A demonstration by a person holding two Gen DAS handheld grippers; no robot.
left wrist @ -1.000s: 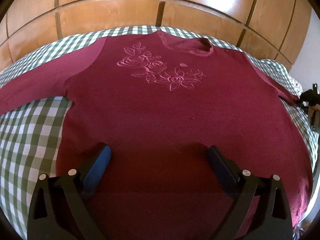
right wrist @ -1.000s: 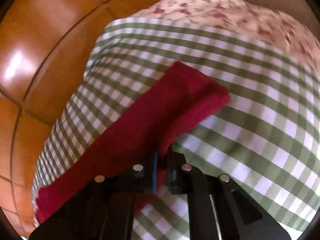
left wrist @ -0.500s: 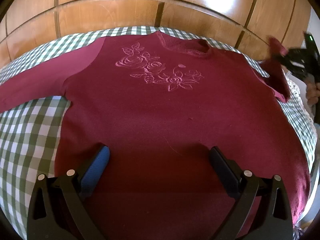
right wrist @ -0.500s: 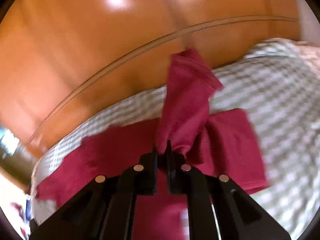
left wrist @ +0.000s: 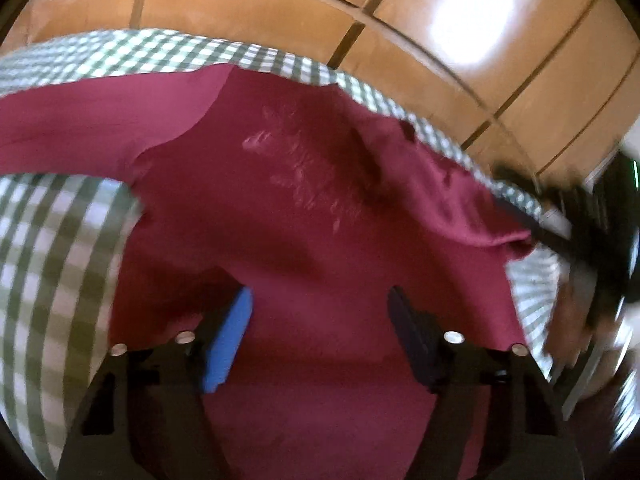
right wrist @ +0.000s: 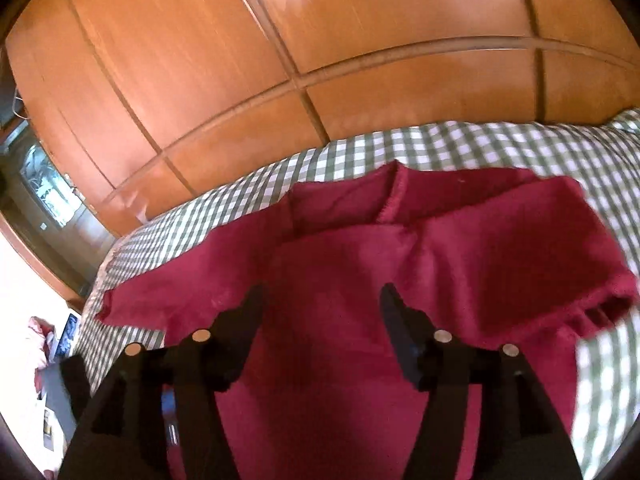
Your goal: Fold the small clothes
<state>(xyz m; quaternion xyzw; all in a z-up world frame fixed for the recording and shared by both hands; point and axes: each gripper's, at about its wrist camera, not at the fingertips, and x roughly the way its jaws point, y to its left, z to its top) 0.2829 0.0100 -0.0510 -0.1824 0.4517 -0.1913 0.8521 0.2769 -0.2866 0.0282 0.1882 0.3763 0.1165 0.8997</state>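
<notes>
A dark red sweater [left wrist: 304, 216] with embroidered flowers lies spread on a green-and-white checked bedspread [left wrist: 52, 264]. In the right wrist view the sweater [right wrist: 360, 264] has its right sleeve [right wrist: 520, 216] folded inward across the chest. My left gripper [left wrist: 320, 320] is open and empty just above the sweater's lower body. My right gripper [right wrist: 320, 312] is open and empty above the sweater near the folded sleeve. The right gripper also shows blurred at the right edge of the left wrist view [left wrist: 592, 248]. The left sleeve [left wrist: 80, 120] lies stretched out.
A glossy wooden wardrobe [right wrist: 320, 40] stands close behind the bed. The checked bedspread [right wrist: 520, 144] extends beyond the sweater on all sides. A doorway and cluttered floor [right wrist: 44, 208] show at the left of the right wrist view.
My right gripper carried the right sleeve up and over onto the sweater's body, then opened and let it go. My left gripper shifted and tilted over the sweater, staying open.
</notes>
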